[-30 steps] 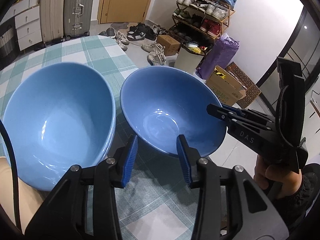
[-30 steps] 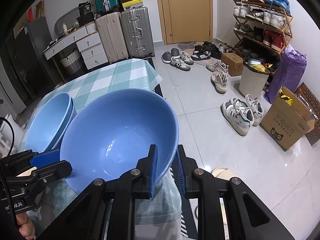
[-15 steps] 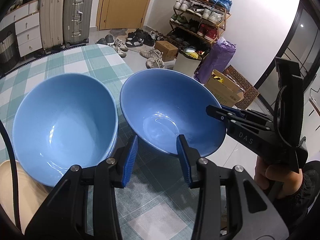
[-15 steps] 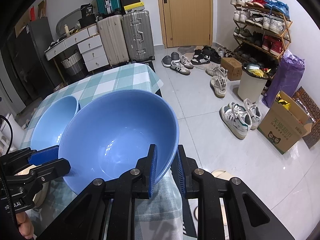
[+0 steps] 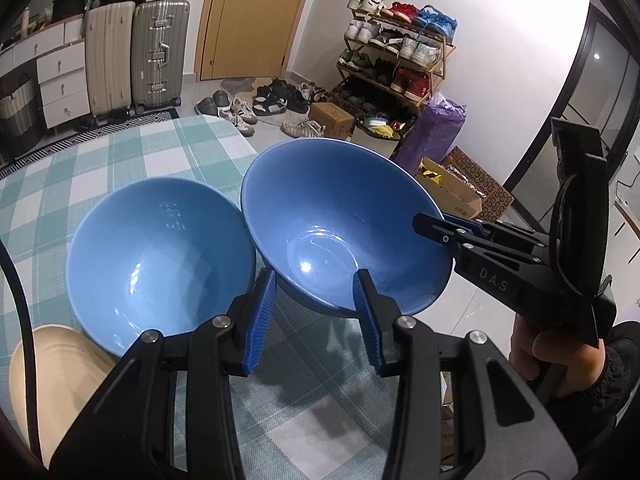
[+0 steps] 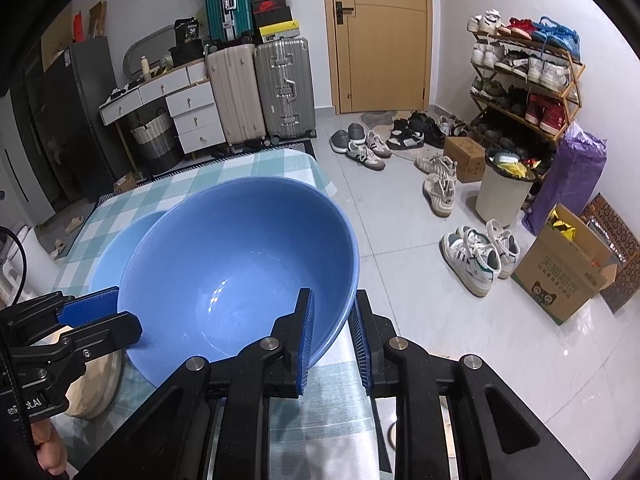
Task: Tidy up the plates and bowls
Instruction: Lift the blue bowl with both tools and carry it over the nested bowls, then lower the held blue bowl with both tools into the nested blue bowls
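The darker blue bowl [image 6: 240, 264] hangs tilted above the checked tablecloth [image 5: 132, 156], its rim pinched between the pads of the right gripper [image 6: 334, 334], clamped tight. Beside it the paler bowl [image 5: 160, 256] sits on the cloth, rims nearly touching in the left view. The left gripper [image 5: 314, 320] hovers just in front of the lifted bowl, jaws parted with nothing between them. A beige plate [image 5: 52, 372] lies near the table's edge.

Checked tablecloth [image 5: 132, 160], two suitcases [image 6: 260, 88], wooden door [image 6: 380, 32], shoe rack [image 6: 524, 76]
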